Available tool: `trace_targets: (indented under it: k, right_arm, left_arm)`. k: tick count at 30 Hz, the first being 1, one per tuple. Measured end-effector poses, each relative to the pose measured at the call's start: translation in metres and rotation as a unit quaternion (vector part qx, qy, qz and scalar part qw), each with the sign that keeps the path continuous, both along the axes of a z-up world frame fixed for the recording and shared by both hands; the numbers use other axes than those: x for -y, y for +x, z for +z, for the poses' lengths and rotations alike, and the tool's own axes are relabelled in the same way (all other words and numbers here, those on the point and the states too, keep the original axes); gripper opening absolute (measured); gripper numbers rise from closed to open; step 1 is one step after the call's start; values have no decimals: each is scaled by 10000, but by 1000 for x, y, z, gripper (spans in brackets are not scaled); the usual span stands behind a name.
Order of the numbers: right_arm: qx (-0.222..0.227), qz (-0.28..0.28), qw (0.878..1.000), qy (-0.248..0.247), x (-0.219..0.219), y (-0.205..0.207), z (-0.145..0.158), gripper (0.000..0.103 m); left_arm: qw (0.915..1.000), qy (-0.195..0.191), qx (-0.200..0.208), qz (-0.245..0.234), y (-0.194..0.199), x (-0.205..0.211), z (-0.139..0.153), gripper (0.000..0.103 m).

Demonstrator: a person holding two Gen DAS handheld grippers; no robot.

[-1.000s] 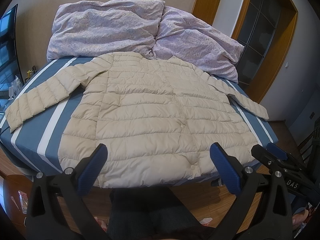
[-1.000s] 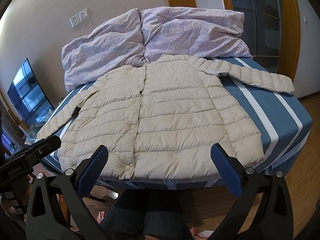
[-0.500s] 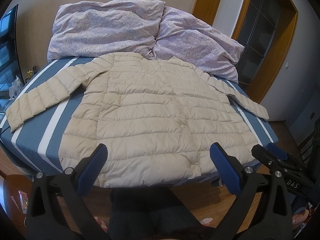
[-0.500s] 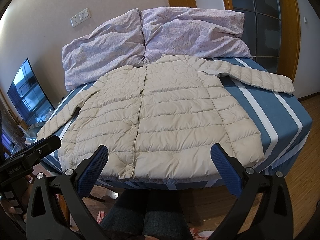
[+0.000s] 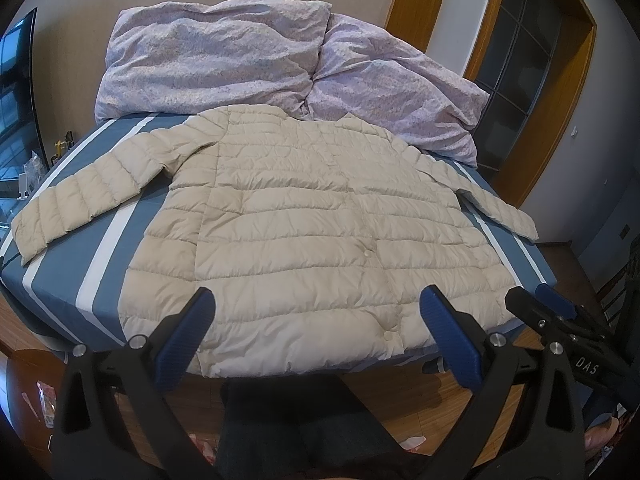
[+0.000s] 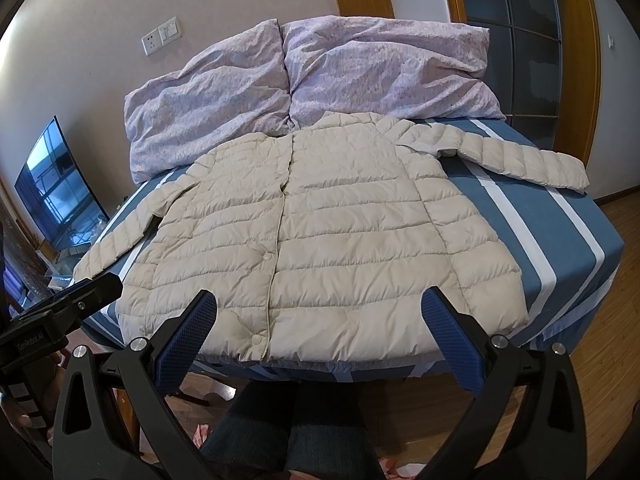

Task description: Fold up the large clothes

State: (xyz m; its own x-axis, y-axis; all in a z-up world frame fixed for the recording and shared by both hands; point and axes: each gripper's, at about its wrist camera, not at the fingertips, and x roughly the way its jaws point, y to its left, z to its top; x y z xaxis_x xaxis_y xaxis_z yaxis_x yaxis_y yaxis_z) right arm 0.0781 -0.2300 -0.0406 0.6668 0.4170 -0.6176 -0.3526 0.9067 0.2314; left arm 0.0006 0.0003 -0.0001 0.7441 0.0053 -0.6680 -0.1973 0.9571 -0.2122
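Lying flat and buttoned on the blue-and-white striped bed (image 5: 100,248), the beige quilted jacket (image 5: 304,232) has both sleeves spread outward, its collar toward two lilac pillows (image 6: 320,76). Left gripper (image 5: 316,316) hangs wide open and empty over the hem's left part; right gripper (image 6: 320,316) hangs likewise, wide open and empty, over the right part.

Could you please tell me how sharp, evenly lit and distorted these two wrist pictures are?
Left wrist view: sharp, soft even light, black fisheye corners, the door frame bowed; the jacket is crisp. Right wrist view: equally sharp, the bed edge curved, window reflections on the TV screen, no motion blur; both grippers' jaws are wide apart.
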Motion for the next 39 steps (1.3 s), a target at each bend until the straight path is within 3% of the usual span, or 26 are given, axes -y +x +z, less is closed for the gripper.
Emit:
trace_targets:
  k: [11,23,29,33,39]
  right_arm:
    - [-19,-261,9996,-126,7,44,5,102]
    - [-816,-1410,9859,-376,65,176,-26,102]
    - [-1094,-2307,9649,-617,119,243,-42,102]
    - [-1236,-3033,9435,-503,173,275,-46,102]
    - [-1402,-4159,8986,5,256,302,-52,96]
  left_arm:
    - [9998,118,-133,124,22,-20,-6,101]
    - [9942,694,-630,528,107,-65,-37,101]
    - [9886,919,-944,724,151,-90,-58,101]
    - [9838,1155,-1034,905,167,-101,-68,101]
    - [9760,1410,-1188,1162,180,-115,-84,101]
